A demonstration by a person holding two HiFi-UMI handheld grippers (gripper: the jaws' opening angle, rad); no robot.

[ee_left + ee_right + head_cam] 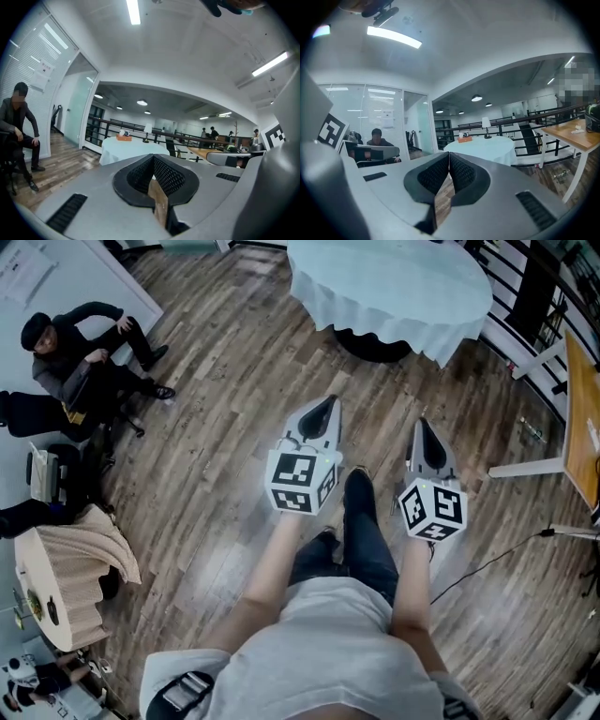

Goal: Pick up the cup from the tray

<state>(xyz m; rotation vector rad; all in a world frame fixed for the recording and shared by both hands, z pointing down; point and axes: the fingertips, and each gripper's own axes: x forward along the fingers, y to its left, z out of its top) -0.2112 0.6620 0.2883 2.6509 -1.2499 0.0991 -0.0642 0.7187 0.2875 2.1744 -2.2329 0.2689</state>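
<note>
Two tools, the left gripper (327, 405) and right gripper (424, 426), both closed and empty, point across open wood floor (234, 381) toward a round clothed table (394, 287) well ahead, where the cup (461, 134) stands on an orange tray (466, 139); a seated person (84, 352) borders the floor at left, a desk (581, 418) at right.

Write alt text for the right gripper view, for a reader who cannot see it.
The right gripper, shut and empty, points toward a cloth-covered round table bearing a tray and a lamp.
</note>
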